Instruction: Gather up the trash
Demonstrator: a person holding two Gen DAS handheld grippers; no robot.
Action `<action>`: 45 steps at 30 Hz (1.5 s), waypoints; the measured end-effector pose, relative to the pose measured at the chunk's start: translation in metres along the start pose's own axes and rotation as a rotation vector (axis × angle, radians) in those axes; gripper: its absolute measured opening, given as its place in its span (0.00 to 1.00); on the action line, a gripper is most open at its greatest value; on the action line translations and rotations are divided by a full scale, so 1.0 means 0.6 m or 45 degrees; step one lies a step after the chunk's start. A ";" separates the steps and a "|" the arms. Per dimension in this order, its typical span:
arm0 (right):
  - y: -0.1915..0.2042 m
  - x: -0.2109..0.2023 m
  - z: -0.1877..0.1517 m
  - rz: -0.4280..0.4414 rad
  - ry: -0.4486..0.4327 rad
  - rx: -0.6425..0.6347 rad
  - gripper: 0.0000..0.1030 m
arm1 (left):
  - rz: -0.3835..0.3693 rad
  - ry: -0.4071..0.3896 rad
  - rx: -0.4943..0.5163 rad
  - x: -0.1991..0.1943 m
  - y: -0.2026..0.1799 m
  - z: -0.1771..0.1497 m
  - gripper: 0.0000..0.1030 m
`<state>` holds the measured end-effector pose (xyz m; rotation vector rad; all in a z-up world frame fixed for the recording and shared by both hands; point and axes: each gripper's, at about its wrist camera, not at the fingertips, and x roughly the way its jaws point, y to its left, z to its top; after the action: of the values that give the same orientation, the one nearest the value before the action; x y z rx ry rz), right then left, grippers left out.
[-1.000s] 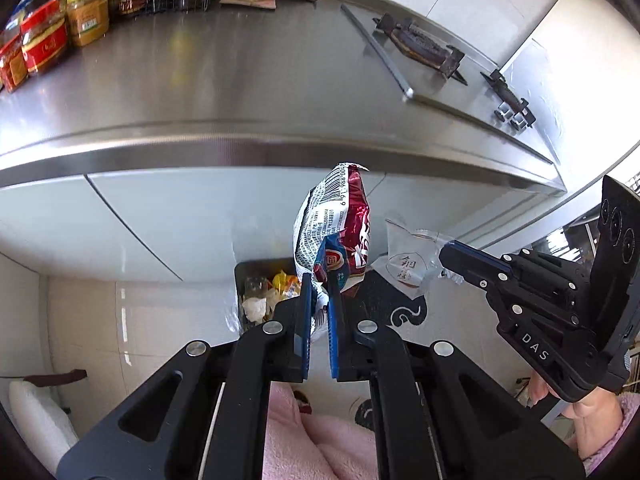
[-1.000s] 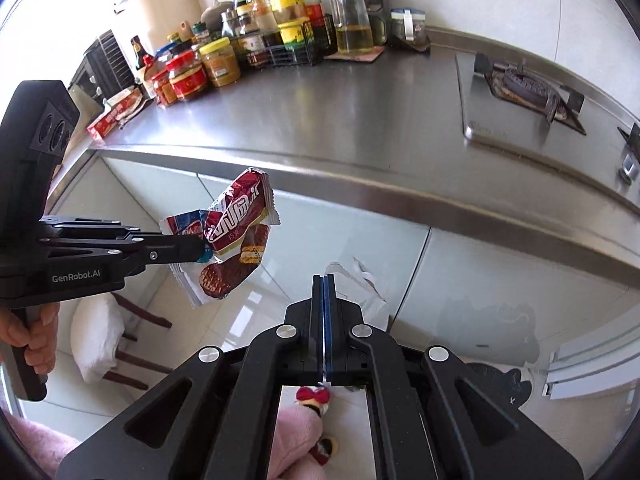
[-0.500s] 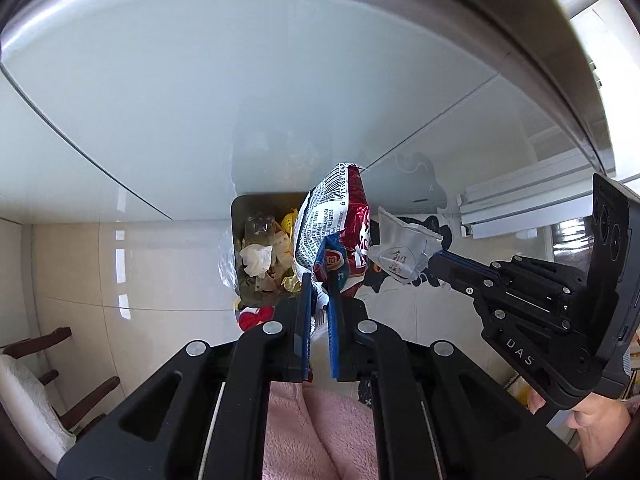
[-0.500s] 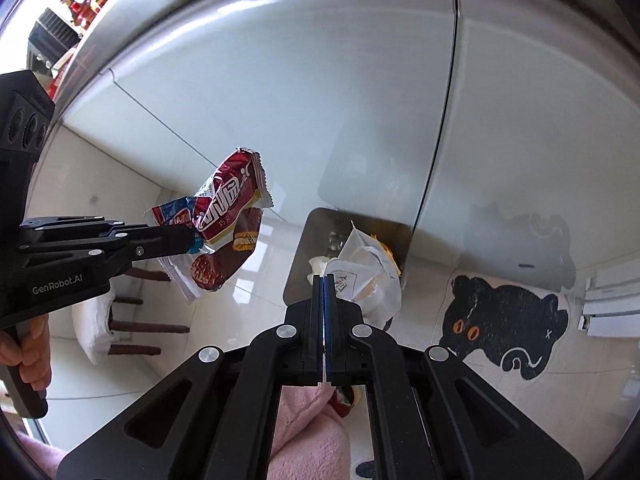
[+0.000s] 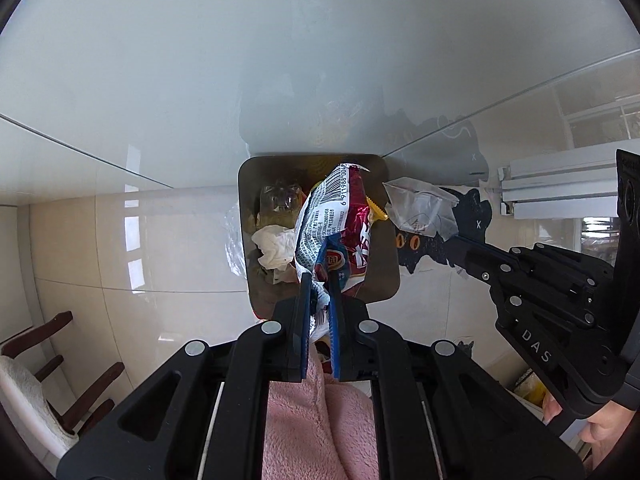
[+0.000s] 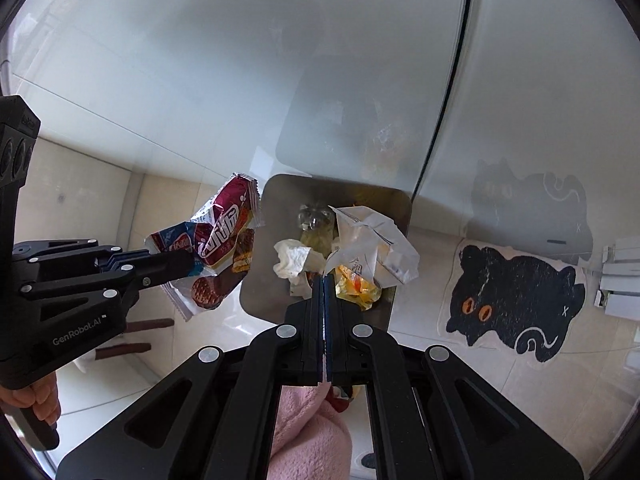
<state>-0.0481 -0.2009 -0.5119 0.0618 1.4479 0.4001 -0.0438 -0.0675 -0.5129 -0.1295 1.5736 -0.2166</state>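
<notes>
**Left wrist view: 2 pieces of trash held over the bin**

The left gripper (image 5: 320,280) is clamped on red snack wrappers (image 5: 340,224), which hang over the open trash bin (image 5: 384,280) on the tiled floor beside the cabinet doors (image 5: 200,60). The right gripper (image 6: 325,280) is pinched tight on a crumpled clear plastic bag (image 6: 372,240), also above the bin. Inside lie a white tissue (image 6: 294,258) and yellow scraps. A black cat mat (image 6: 516,304) sits just beside the bin.
</notes>
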 end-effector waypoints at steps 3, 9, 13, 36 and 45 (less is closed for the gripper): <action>0.002 0.012 0.002 -0.005 0.016 -0.017 0.04 | 0.000 0.018 -0.012 0.015 0.010 0.013 0.07; 0.015 0.031 0.002 -0.027 0.040 -0.076 0.05 | -0.039 0.028 -0.057 0.024 0.015 0.033 0.07; 0.010 0.047 0.001 -0.015 0.053 -0.054 0.05 | -0.055 0.029 -0.060 0.028 0.009 0.042 0.10; 0.024 0.026 -0.023 -0.081 0.034 -0.017 0.97 | -0.030 -0.043 -0.101 -0.020 0.032 0.039 0.88; 0.044 -0.115 -0.036 -0.169 -0.083 -0.011 0.97 | -0.047 -0.150 -0.083 -0.144 0.014 0.010 0.92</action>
<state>-0.0799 -0.2012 -0.4415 -0.0279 1.3774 0.2929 -0.0360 -0.0405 -0.4302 -0.2191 1.4623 -0.1834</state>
